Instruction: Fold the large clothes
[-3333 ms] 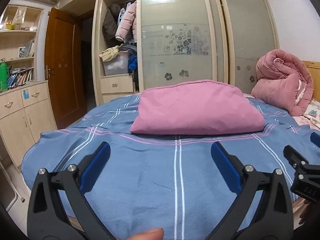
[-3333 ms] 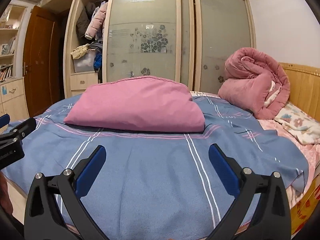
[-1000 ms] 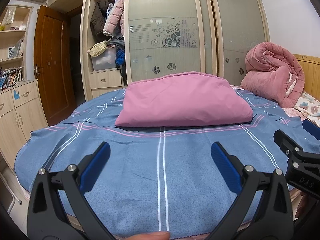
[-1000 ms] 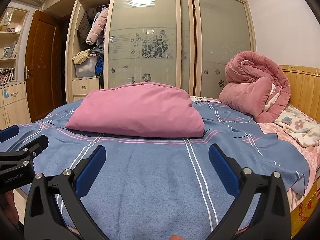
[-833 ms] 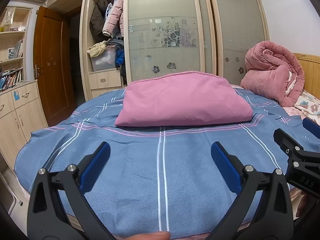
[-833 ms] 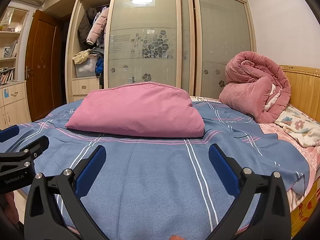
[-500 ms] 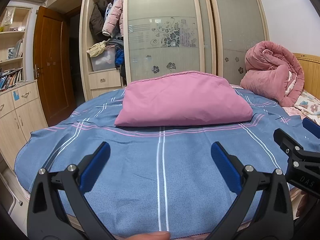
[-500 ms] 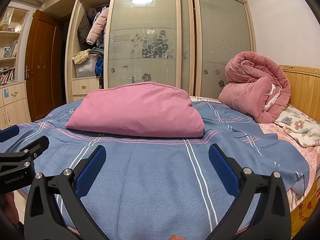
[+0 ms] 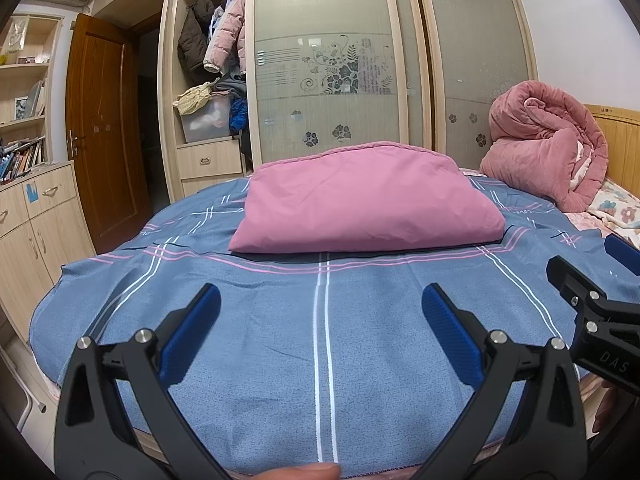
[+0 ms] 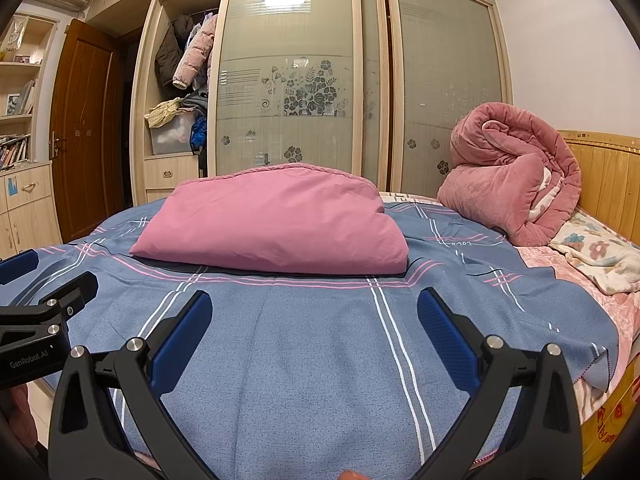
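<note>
Left wrist view: the left gripper [image 9: 320, 312] hangs over the near edge of the bed with its jaws spread wide and nothing between them; its blue pads [image 9: 191, 334] frame a blue sheet [image 9: 360, 340] crossed by white and pink stripes. The sheet lies spread flat over the bed, its near hem just below the gripper. On the far half of the sheet rests a folded pink quilt [image 9: 366, 198], well apart from both grippers. A rolled pink blanket [image 9: 548, 148] sits at the right, against the wooden headboard [image 9: 618, 140]. Behind the bed stand a wardrobe [image 9: 340, 60] with frosted sliding doors and a brown door [image 9: 100, 128]. A fingertip [image 9: 304, 472] shows at the lower edge. Right wrist view: the right gripper [image 10: 314, 320] is likewise released, jaws wide and empty, above the same sheet; the left gripper's body appears at the left edge, beside it
</note>
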Tool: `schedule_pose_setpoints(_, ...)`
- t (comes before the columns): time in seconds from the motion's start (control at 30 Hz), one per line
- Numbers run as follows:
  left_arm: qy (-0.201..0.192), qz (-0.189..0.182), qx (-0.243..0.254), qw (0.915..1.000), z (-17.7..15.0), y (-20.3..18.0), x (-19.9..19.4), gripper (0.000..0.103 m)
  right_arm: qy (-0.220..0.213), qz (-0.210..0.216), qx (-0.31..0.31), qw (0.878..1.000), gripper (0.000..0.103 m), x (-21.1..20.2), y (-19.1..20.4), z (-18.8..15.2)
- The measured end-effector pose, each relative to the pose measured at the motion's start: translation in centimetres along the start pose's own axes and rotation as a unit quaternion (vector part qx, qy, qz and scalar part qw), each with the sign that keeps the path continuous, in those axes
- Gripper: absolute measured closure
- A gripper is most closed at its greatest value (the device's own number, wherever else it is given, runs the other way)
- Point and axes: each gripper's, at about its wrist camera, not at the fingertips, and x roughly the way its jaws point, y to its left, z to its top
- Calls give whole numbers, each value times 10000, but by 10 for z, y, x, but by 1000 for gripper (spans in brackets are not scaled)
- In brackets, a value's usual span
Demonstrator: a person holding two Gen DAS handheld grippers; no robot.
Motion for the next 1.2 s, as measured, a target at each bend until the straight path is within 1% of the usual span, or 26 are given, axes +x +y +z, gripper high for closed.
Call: schedule_pose_setpoints(1.2, 19, -38, 55, 10000, -4, -4, -1, 2, 8, -8, -14, 10000, 1, -2, -3, 0)
